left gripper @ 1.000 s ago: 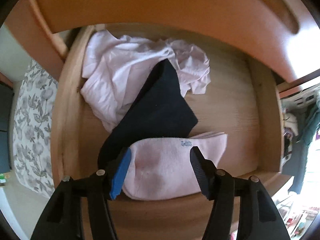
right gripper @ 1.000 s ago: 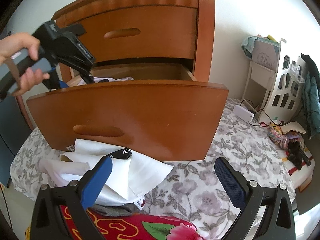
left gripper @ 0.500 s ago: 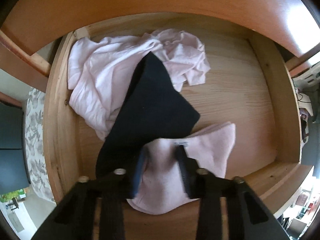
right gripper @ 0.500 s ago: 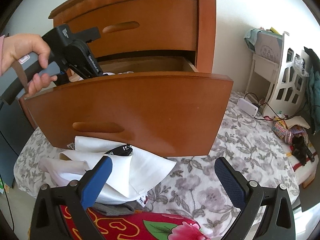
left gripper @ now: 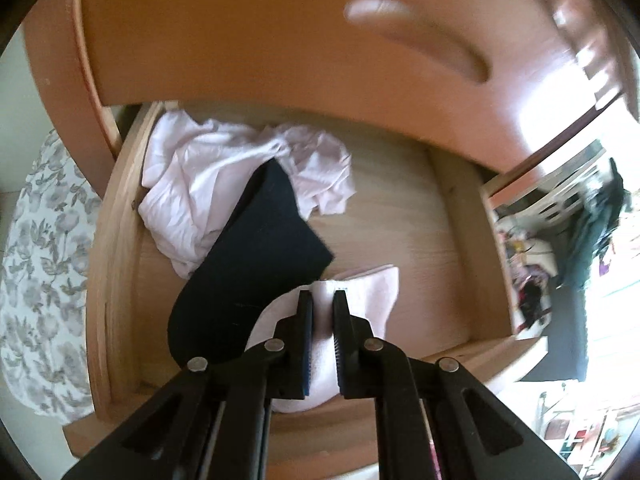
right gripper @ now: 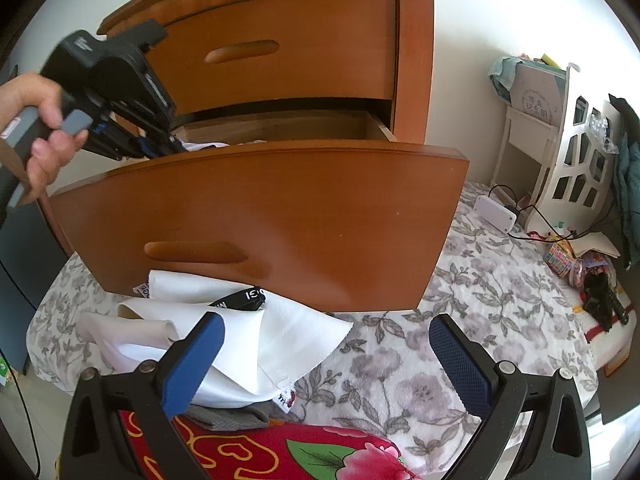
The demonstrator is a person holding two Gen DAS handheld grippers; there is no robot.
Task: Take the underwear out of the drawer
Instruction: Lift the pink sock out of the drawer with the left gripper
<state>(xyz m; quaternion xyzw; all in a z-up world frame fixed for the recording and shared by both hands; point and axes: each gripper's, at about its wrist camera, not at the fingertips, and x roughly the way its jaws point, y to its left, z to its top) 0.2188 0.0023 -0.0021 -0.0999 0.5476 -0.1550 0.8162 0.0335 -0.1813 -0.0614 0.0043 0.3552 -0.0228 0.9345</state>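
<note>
The wooden drawer (left gripper: 108, 240) stands pulled out of the nightstand (right gripper: 412, 60). Inside lie a pale pink garment (left gripper: 372, 292), a dark navy garment (left gripper: 256, 256) and a crumpled light pink cloth (left gripper: 208, 184). My left gripper (left gripper: 323, 294) points steeply down into the drawer, its jaws closing tight with a fold of the pale pink garment pinched between the pads. In the right wrist view a hand (right gripper: 36, 120) holds that gripper (right gripper: 120, 92), whose fingertips are hidden behind the drawer front (right gripper: 260, 216). My right gripper (right gripper: 326, 344) hangs open, holding nothing, above white folded cloth (right gripper: 256, 344).
The top drawer (right gripper: 280, 52) is shut above the open one. A floral sheet (right gripper: 480, 280) covers the surface under the nightstand. Red flowered fabric (right gripper: 240, 452) lies near the right gripper. A white shelf (right gripper: 576, 152), a white box with cables (right gripper: 496, 212) and clutter are at the right.
The left jaws have gone from wide apart around the pale pink garment to pinching it. That gripper has lifted slightly and the view has tilted up. The right gripper has stayed still.
</note>
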